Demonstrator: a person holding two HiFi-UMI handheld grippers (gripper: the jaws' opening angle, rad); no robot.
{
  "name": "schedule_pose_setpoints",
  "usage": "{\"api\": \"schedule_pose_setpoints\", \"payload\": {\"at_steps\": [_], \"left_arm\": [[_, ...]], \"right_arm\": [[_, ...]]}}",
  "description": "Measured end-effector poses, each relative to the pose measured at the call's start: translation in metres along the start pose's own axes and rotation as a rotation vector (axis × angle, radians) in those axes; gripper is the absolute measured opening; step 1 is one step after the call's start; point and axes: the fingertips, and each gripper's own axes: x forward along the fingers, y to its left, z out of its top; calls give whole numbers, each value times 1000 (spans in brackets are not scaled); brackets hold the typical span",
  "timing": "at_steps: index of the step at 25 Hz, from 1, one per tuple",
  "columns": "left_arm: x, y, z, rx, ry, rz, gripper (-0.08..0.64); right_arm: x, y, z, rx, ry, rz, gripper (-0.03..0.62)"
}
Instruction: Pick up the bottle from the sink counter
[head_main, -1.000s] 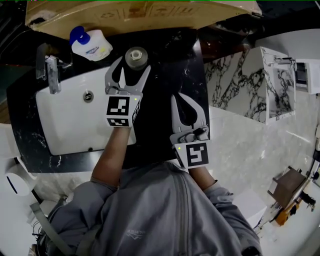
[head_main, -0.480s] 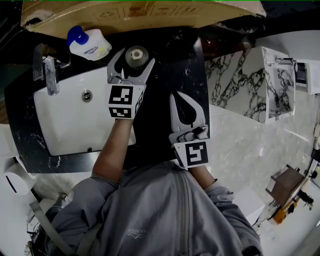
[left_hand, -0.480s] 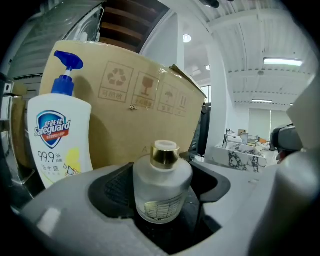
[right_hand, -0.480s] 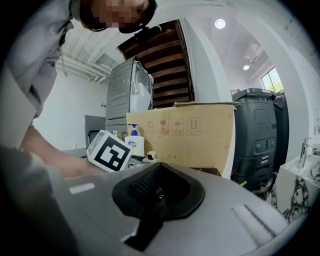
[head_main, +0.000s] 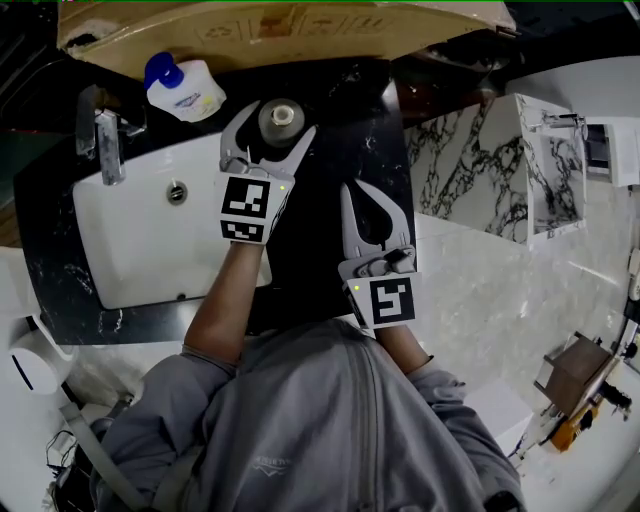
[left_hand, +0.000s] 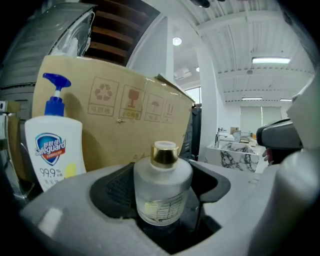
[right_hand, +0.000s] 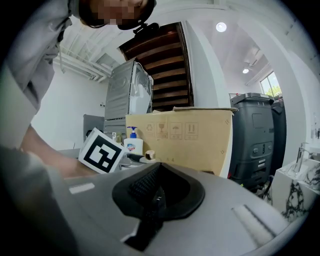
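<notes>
Grasp stage: left tongs stand spread around the squat frosted-glass bottle with gold cap, upright on the black marble counter; next should come a squeeze, then lift. Right tongs idle, pressed together and empty; pad contact with the glass is hard to judge.

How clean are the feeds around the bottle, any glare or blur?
Head view: dim, black counter swallows detail, bottle top visible. Left gripper view: bottle sharp, edges fisheye-bent, ceiling lights bright but no glare on it. Right gripper view: strongly curved, bottle tiny.
</notes>
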Motion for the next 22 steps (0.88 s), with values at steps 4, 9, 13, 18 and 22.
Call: {"api": "schedule_pose_setpoints", "payload": {"at_steps": [4, 9, 13, 18, 22], "left_arm": [[-21, -12, 24, 5, -42, -9, 334], [-55, -27, 58, 13, -88, -21, 334], [-83, -38, 90, 33, -142, -26, 334], [-114, -44, 120, 4, -177, -9, 334], [-134, -44, 139, -10, -214, 14, 334]], "right_arm": [[-5, -4, 9, -11, -18, -18, 0], [-10, -5, 29, -25, -62, -33, 0], [-15, -3, 46, -39, -94, -34, 0], [-23, -3, 59, -84, -108, -45, 0], [-33, -8, 74, -82, -127, -72, 0]]}}
